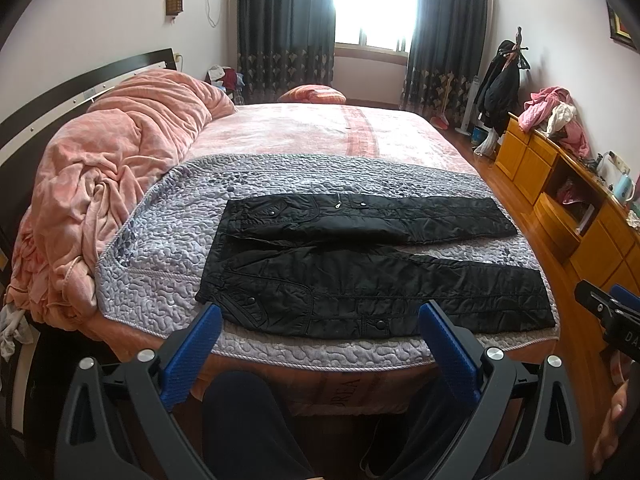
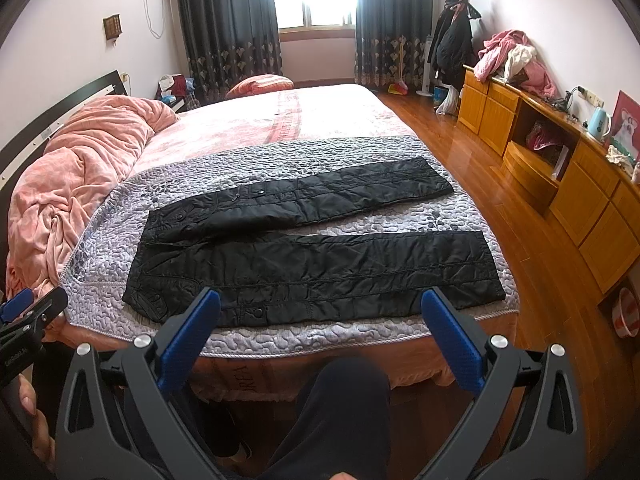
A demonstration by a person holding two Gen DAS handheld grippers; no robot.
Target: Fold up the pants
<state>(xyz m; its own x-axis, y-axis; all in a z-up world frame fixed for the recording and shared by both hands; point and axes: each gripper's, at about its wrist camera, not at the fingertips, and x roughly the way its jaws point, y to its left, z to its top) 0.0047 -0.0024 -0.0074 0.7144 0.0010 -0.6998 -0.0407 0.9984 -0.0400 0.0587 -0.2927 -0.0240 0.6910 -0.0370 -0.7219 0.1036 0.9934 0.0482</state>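
Pink blanket [image 1: 108, 168] lay heaped at the left of the bed [image 1: 304, 128]. Black pants [image 1: 360, 268] lay flat on a grey quilt [image 1: 160, 248] near the bed's front edge, waist to the left, both legs stretching right and spread apart. The left hand-held gripper [image 1: 320, 316] and right hand-held gripper [image 2: 320, 300] hovered before the pants, jaws wide apart, grasping nothing. A wooden dresser [image 2: 560, 168] stood at the right.

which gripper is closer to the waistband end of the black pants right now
Left. The left gripper hangs open by the pants' waistband half at the bed's near edge; the right gripper, also open, sits farther along toward the leg cuffs. Neither touches the fabric.
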